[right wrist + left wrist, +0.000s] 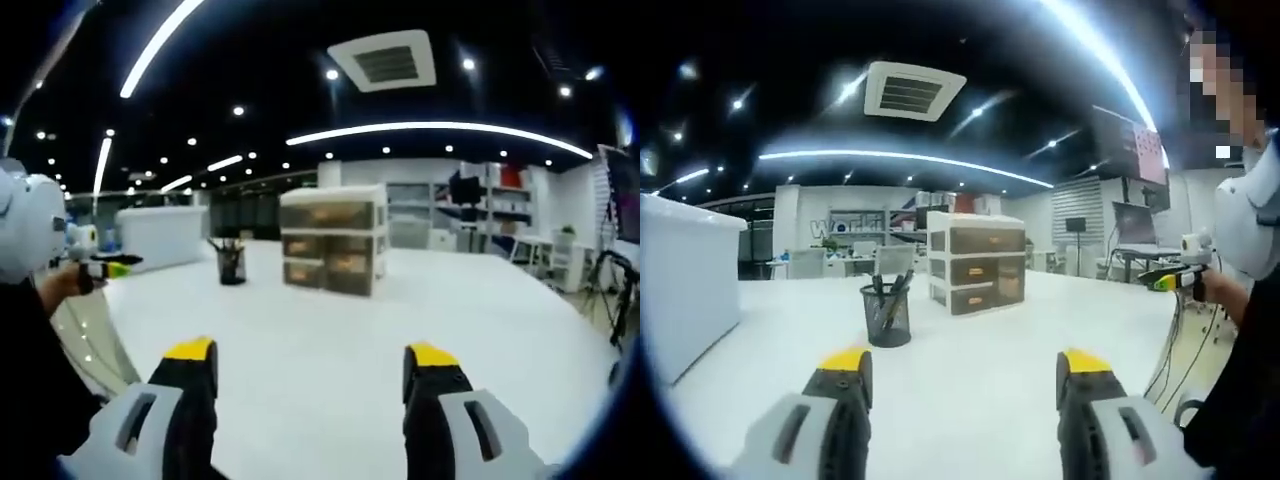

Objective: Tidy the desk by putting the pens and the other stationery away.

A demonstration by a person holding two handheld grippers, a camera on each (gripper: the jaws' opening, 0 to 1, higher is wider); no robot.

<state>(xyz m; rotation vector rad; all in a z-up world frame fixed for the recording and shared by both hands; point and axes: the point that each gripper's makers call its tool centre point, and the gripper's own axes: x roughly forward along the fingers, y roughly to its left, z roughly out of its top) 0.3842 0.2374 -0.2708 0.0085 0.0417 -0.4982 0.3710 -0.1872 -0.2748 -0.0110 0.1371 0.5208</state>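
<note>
White desk [970, 360] looked pretty much done; no loose stationery was visible on it, pens stood in the black mesh pen cup [887, 313] just beside the drawer unit [976, 262], drawers shut; left gripper [962, 375] and right gripper [312, 365] both spread apart, holding nothing.

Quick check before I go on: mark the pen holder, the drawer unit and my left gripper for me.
pen holder [887, 313], left gripper view, on its black mesh wall.
drawer unit [976, 262], left gripper view, on the middle drawer front.
left gripper [965, 375], left gripper view, midway between its two yellow tips.
</note>
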